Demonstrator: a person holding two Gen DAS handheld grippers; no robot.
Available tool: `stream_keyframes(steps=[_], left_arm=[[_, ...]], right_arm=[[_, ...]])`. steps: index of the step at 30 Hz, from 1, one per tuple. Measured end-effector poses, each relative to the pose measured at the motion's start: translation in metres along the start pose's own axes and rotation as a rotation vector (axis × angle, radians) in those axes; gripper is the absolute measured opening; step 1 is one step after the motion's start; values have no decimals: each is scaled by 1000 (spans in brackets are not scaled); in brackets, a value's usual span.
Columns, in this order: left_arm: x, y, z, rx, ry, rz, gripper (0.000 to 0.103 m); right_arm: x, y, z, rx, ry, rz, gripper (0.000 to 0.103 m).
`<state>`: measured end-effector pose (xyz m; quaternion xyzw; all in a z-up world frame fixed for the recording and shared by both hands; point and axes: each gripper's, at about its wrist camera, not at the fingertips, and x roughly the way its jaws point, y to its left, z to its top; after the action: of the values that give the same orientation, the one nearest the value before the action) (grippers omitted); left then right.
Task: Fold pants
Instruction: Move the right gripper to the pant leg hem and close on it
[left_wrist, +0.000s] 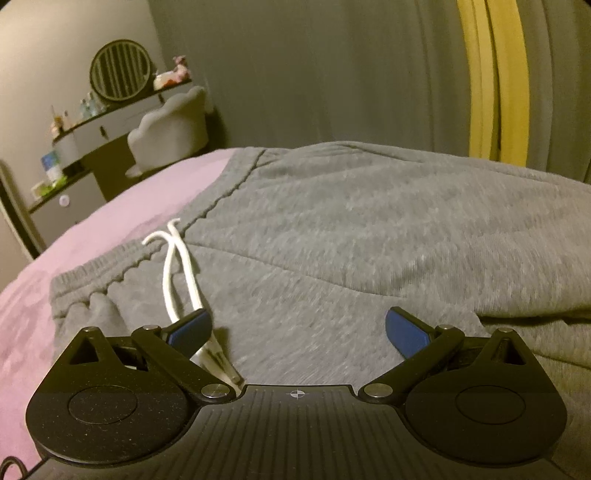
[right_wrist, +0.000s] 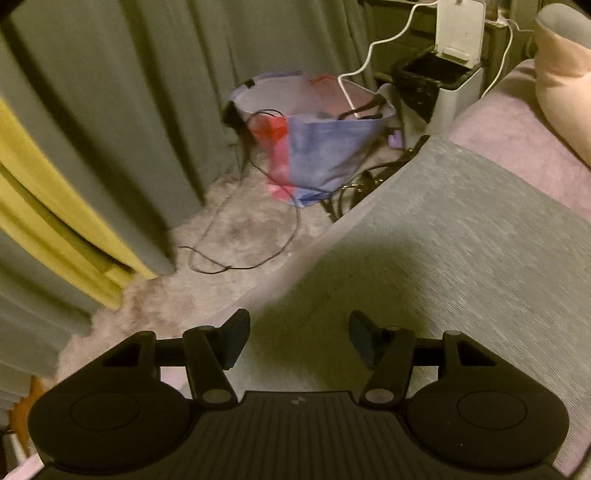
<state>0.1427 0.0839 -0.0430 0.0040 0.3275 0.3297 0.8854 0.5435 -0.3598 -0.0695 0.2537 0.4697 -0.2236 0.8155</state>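
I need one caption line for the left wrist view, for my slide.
Open left gripper low over grey pants on a pink bedspread, white drawstring beside its left finger.

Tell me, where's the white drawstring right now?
In the left wrist view, the white drawstring lies on the grey pants below the waistband, running under the left gripper's left-hand finger.

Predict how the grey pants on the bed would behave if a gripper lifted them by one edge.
The pants would probably sag and drape, since they already lie in soft folds. Their thick knit suggests some weight. The drawstring would likely dangle loose.

Dim, yellowish indoor light; motion blur; fisheye-bent, darkened corners.
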Motion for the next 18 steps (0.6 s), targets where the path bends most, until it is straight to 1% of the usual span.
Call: stream_keyframes(steps=[2, 3, 7, 9, 10, 11, 13, 15, 17, 18], left_arm=[[0, -2, -1, 0, -9, 5, 103], [0, -3, -3, 1, -16, 9, 103], [-1, -6, -5, 3, -32, 20, 103], [-1, -4, -5, -8, -29, 13, 103], [0, -2, -5, -22, -24, 4, 103], [1, 0, -5, -38, -19, -4, 103], [3, 5, -4, -75, -3, -26, 103], [6, 11, -3, -116, 15, -55, 103], [10, 19, -2, -162, 36, -87, 103], [12, 22, -2, -187, 43, -100, 103]], right_arm=[[6, 5, 4, -11, 0, -44, 70], [10, 6, 4, -33, -5, -70, 72], [16, 13, 3, -139, -29, -166, 72], [14, 11, 0, -173, -53, -186, 58], [10, 7, -1, -173, -71, -173, 45], [5, 2, -1, -171, -79, -154, 25], [-9, -11, -1, -153, -88, -73, 6], [-33, -29, -8, -166, -111, 2, 5], [-64, -55, -22, -190, -184, 88, 4], [-79, -72, -29, -186, -201, 123, 4]])
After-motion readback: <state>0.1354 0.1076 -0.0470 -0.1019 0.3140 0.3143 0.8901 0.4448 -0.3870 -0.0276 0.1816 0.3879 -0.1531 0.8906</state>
